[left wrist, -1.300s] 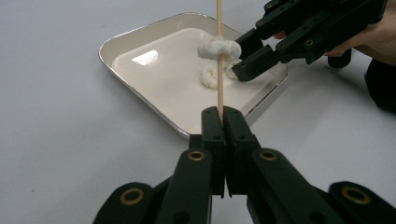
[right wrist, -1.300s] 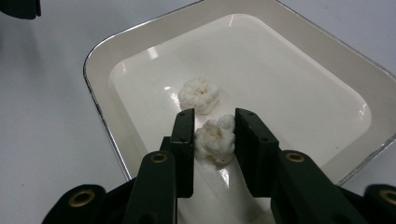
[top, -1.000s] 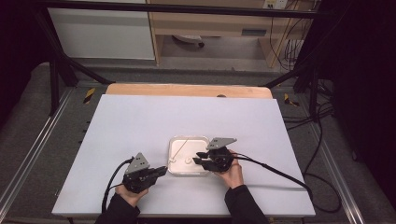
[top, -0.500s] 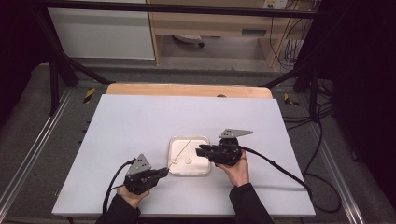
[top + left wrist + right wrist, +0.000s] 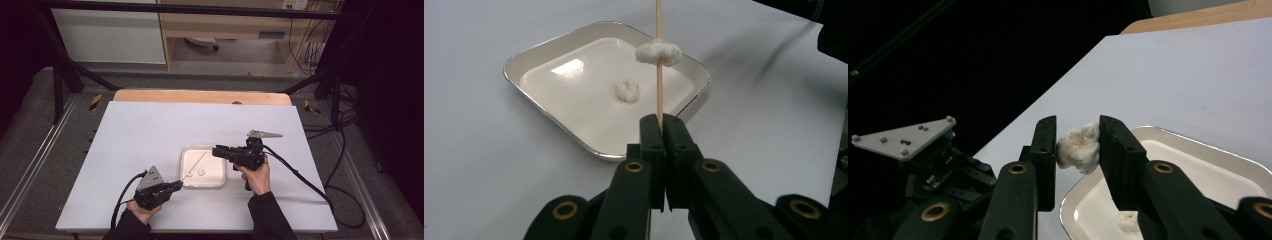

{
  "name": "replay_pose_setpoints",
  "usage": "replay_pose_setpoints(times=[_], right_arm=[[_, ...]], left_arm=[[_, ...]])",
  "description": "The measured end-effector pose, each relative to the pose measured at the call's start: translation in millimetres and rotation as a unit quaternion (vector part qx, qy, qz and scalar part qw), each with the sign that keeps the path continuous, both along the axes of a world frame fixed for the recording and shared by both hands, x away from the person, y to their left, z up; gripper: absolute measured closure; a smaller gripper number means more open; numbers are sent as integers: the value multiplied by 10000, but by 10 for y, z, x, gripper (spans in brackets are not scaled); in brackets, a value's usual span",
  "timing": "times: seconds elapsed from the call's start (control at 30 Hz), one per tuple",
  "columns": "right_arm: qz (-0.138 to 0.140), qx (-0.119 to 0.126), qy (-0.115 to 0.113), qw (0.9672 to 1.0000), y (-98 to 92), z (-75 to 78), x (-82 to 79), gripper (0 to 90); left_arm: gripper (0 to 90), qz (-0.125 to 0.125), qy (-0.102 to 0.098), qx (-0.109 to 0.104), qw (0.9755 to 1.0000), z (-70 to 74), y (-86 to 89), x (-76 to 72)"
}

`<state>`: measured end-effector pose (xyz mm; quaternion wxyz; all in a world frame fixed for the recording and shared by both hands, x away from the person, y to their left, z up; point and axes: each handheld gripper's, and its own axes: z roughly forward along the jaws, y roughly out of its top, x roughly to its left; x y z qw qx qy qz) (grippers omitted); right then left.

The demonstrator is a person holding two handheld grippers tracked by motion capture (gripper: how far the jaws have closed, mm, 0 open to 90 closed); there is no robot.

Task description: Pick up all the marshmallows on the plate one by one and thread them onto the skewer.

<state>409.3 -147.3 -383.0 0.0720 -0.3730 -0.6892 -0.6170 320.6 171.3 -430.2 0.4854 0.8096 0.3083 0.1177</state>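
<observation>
My left gripper (image 5: 663, 122) is shut on the lower end of a thin wooden skewer (image 5: 658, 95), which slants up over a white square tray (image 5: 524, 62). One fluffy white lump (image 5: 658, 51) is threaded on the skewer, and another lump (image 5: 628, 91) lies loose in the tray. My right gripper (image 5: 1078, 122) is shut on a third white lump (image 5: 1079, 149) and hovers above the tray's right part (image 5: 220, 175), jaws pointing left. From above, the left gripper (image 5: 177, 184) sits at the tray's near left corner and the right gripper (image 5: 216, 150) floats near the skewer (image 5: 197, 162) tip.
The white table (image 5: 150, 130) has a wooden strip (image 5: 200, 96) along its far edge. Black cables (image 5: 300, 177) trail from both grippers toward the near and right edges. Dark frame rails flank the table.
My right gripper has risen out of the tray with the white lump and drifted slightly right and away. The left gripper and skewer have stayed put.
</observation>
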Motion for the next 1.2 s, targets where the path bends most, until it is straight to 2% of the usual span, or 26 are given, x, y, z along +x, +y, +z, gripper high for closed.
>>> replay_pose_setpoints(times=[0.43, 0.67, 1.0, 1.2], right_arm=[[34, 312, 243, 9992, 29, 2, 58, 704], [90, 351, 329, 9988, 52, -28, 67, 708], [230, 392, 458, 9979, 92, -74, 49, 725], [236, 350, 430, 9982, 114, -99, 26, 745]], left_arm=[[885, -79, -73, -21, 9999, 10, -45, -27], [885, -112, -113, -38, 9999, 14, -51, -36], [885, -117, -66, 19, 9999, -4, -66, -34], [886, -112, -45, 62, 9999, -12, -77, -35]])
